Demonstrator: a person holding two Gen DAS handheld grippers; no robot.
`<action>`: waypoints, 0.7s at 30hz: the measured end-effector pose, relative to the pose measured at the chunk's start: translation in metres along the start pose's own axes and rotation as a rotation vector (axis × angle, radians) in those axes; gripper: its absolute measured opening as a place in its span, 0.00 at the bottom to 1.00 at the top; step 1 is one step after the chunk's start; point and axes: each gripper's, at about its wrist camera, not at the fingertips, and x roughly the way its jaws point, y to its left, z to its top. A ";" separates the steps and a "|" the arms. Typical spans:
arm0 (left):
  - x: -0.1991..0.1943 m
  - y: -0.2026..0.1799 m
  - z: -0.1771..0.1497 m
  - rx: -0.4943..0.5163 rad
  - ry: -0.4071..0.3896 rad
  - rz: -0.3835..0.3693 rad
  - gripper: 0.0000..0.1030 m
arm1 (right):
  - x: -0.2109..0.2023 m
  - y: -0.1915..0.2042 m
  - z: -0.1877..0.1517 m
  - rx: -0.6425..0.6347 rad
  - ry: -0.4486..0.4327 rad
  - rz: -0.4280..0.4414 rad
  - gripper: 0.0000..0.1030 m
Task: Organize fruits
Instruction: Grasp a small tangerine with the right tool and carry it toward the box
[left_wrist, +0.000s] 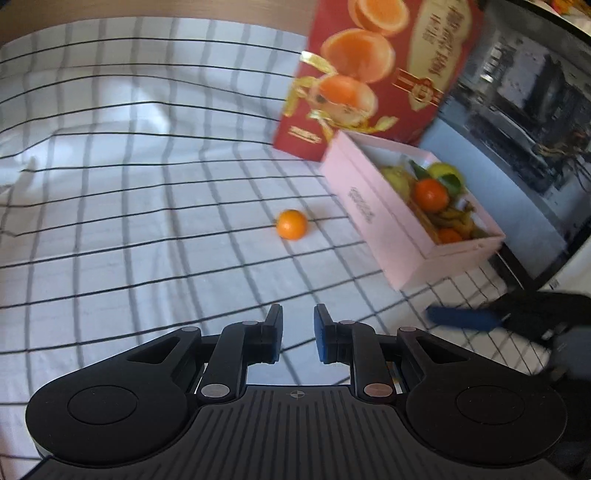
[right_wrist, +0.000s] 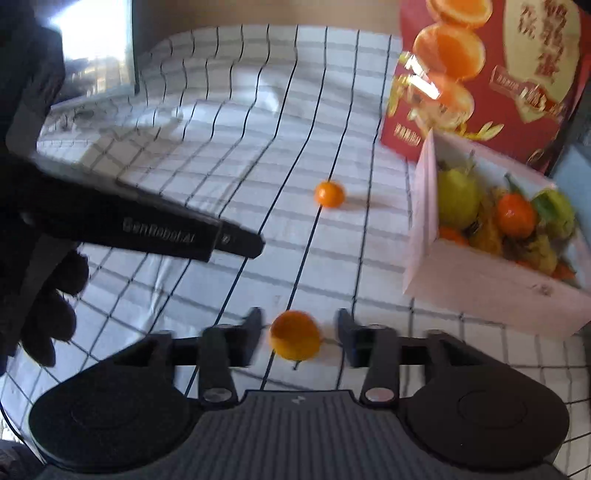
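Between the fingers of my right gripper (right_wrist: 299, 332) sits a small orange (right_wrist: 294, 335), low over the checked cloth. The left pad is close against it and a gap shows at the right pad, so the jaws stand open around it. A second orange (right_wrist: 329, 194) (left_wrist: 291, 224) lies on the cloth, left of the pink box (right_wrist: 480, 280) (left_wrist: 369, 210). That box holds a pear, tangerines and bananas. My left gripper (left_wrist: 298, 317) hangs shut and empty above the cloth, short of the loose orange. In the right wrist view it reaches in from the left (right_wrist: 258, 245).
A tall red carton printed with oranges (left_wrist: 369, 74) (right_wrist: 498, 74) stands behind the pink box. The white checked cloth (left_wrist: 129, 184) stretches away to the left. A dark glass surface (left_wrist: 517, 129) borders the box's far side. A black-gloved hand (right_wrist: 48, 317) holds the left gripper.
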 end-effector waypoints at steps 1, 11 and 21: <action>-0.001 0.005 -0.001 -0.026 -0.002 0.020 0.21 | -0.002 -0.004 0.004 0.005 -0.014 0.002 0.55; -0.027 0.024 -0.024 -0.159 0.011 0.049 0.21 | 0.054 -0.009 0.073 0.000 -0.026 0.011 0.44; -0.047 0.013 -0.057 -0.100 0.040 0.023 0.21 | 0.131 -0.008 0.101 -0.132 0.090 -0.071 0.28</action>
